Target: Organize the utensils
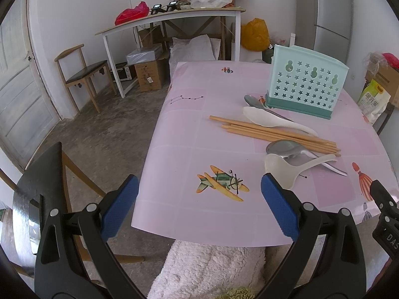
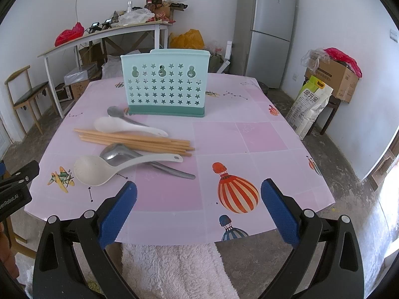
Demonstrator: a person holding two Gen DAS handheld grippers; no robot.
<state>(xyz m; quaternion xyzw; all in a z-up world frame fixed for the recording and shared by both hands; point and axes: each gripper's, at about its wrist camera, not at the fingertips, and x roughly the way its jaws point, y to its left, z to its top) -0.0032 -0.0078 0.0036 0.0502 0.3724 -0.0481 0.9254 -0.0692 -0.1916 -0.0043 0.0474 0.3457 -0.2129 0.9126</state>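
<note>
Left wrist view: left claw (image 1: 199, 205) wide apart, gripping nothing, low in the frame over the near edge of the pink picture-printed table (image 1: 189, 129). At centre right, scattered utensils: bundle of light wooden chopsticks (image 1: 271, 132), white plastic soup spoon (image 1: 271, 120) lying across them, steel spoon (image 1: 254, 102) just beside the mint-green star-punched plastic utensil holder (image 1: 308, 84), upright at upper right. Nearer, a steel ladle (image 1: 286, 148) with a cream plastic rice scoop (image 1: 284, 168) resting over it, bowl close to the right blue pad.

Right wrist view: right claw (image 2: 199, 205) also spread wide and empty, low centre, above a red-striped balloon print (image 2: 237, 189). Holder (image 2: 164, 84) upright at upper centre. Utensils left of centre: chopsticks (image 2: 134, 139), white spoon (image 2: 124, 125), steel spoon (image 2: 116, 112) touching the holder's base, ladle (image 2: 119, 152) under the rice scoop (image 2: 99, 169). Grey fridge (image 2: 266, 30) at upper right.
</note>
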